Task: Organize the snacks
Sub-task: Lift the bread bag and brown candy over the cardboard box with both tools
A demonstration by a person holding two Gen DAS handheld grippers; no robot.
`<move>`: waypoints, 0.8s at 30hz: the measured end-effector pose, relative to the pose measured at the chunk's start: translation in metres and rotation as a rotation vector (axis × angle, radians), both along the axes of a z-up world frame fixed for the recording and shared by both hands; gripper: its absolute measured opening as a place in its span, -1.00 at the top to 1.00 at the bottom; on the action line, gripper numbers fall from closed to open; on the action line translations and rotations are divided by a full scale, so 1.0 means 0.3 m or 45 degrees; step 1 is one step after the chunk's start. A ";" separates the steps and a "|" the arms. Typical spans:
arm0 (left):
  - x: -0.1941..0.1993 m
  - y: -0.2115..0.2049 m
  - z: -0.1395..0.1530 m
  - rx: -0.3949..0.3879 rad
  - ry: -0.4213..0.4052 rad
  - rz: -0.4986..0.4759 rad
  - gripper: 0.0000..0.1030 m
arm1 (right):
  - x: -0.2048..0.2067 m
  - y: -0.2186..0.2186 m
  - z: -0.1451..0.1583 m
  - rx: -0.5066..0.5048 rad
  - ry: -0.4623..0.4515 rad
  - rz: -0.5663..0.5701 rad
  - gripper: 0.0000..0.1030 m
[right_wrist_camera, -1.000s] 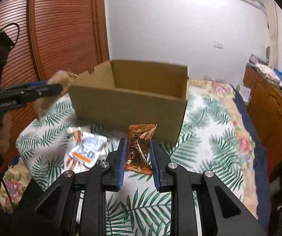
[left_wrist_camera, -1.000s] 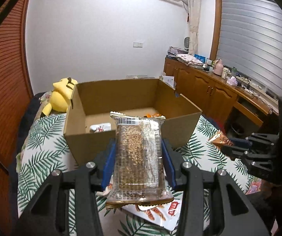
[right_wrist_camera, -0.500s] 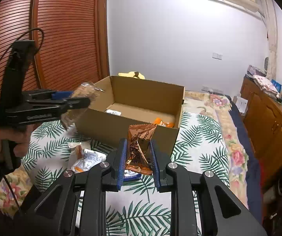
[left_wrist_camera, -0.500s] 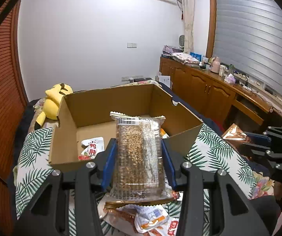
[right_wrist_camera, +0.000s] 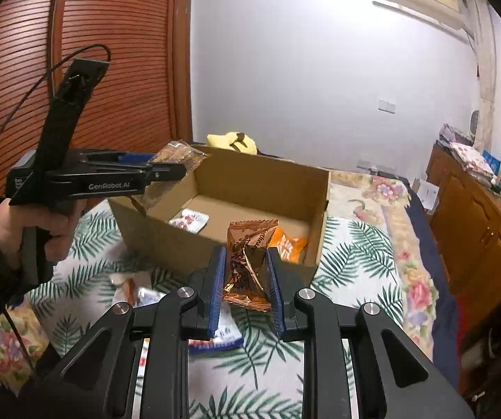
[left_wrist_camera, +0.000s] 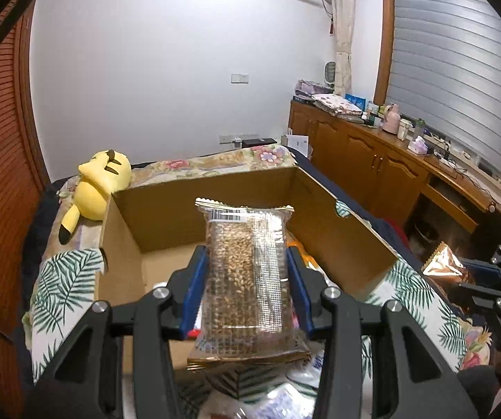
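My left gripper (left_wrist_camera: 247, 269) is shut on a clear grain bar packet (left_wrist_camera: 245, 279) and holds it above the near edge of an open cardboard box (left_wrist_camera: 320, 223). My right gripper (right_wrist_camera: 245, 269) is shut on a copper-brown snack packet (right_wrist_camera: 250, 262) just above the box's (right_wrist_camera: 166, 241) near right corner. The box holds a white-and-red packet (right_wrist_camera: 190, 219) and an orange packet (right_wrist_camera: 287, 244). The left gripper (right_wrist_camera: 159, 171) also shows in the right wrist view, over the box's left corner.
The box stands on a palm-leaf cloth (right_wrist_camera: 362, 258) on a bed. Loose snack packets (right_wrist_camera: 135, 286) lie on the cloth in front of the box. A yellow plush toy (left_wrist_camera: 96, 181) lies behind the box. A wooden cabinet (left_wrist_camera: 372, 167) runs along the right.
Both grippers have risen and moved forward with their packets, from beside and in front of the box to above its near edge. The box's inside now shows more.
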State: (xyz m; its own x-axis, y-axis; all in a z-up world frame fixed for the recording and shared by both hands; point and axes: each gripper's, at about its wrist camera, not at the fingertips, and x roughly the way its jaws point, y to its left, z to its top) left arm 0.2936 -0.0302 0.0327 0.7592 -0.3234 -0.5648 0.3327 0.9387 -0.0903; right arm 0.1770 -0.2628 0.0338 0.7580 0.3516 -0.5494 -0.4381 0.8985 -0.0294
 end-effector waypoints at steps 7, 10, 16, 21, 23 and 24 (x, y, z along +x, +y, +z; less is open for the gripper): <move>0.104 0.019 -0.038 -0.004 0.060 -0.023 0.16 | 0.125 0.017 0.016 0.046 0.018 -0.005 0.58; 0.139 0.012 -0.078 0.034 0.100 -0.047 0.16 | 0.174 0.028 0.019 0.062 0.023 -0.005 0.58; 0.196 0.002 -0.136 0.061 0.161 -0.069 0.16 | 0.290 0.085 -0.006 0.055 0.058 0.011 0.58; 0.219 -0.022 -0.172 0.109 0.195 -0.088 0.16 | 0.380 0.135 -0.048 0.074 0.131 0.037 0.58; 0.226 -0.031 -0.185 0.137 0.210 -0.098 0.16 | 0.411 0.153 -0.066 0.070 0.156 0.038 0.58; 0.229 -0.035 -0.191 0.146 0.219 -0.106 0.16 | 0.430 0.161 -0.079 0.072 0.176 0.041 0.58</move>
